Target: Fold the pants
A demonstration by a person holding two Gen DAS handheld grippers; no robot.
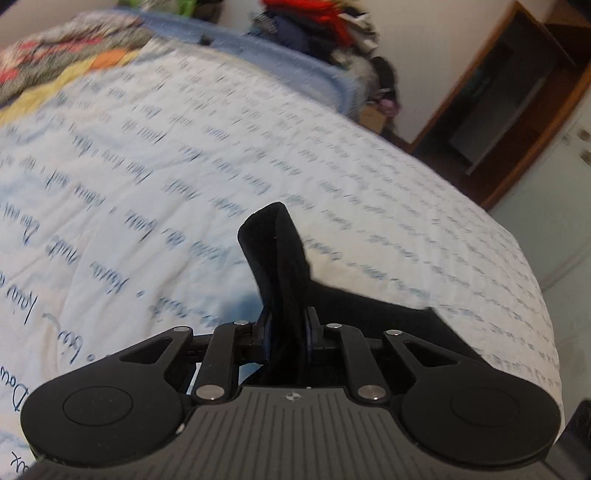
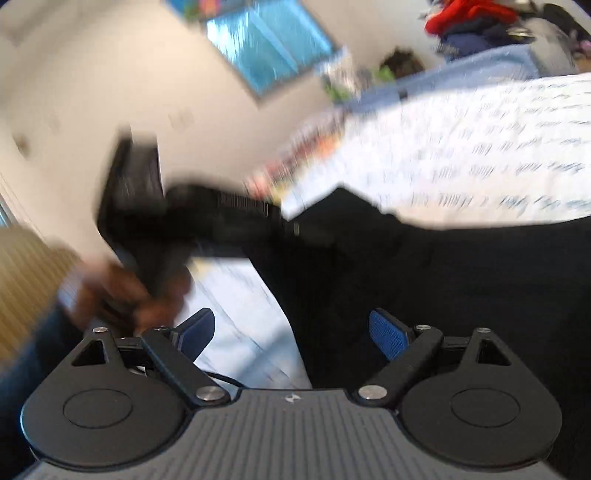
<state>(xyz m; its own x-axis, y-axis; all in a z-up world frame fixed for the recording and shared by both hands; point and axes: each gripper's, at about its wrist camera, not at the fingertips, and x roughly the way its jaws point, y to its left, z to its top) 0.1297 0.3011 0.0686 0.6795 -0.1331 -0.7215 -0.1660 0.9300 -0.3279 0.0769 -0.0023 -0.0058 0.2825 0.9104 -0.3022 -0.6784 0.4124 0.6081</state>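
Here, black pants [image 1: 273,258] edge being pinched in closed left tongs [image 1: 288,328], raised above bed [image 1: 147,166]. Right tongs [image 2: 291,332] being held spread wide, gripping nothing, over pants [image 2: 424,277] near bed's edge; printed quilt beyond lying bare.

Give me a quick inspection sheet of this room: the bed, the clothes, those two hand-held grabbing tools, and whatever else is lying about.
Surface: bed with white script-printed quilt.
Job's things: black fabric pants, partly lifted off the quilt.
Clutter: heap of red and dark clothes beyond the bed; patchwork blanket.
Grippers: left gripper shut on a pants fold; right gripper open, blue pads clear of the fabric.
Cables: thin black cable by the right gripper.
Surroundings: wooden shelf unit; window; images blurred.
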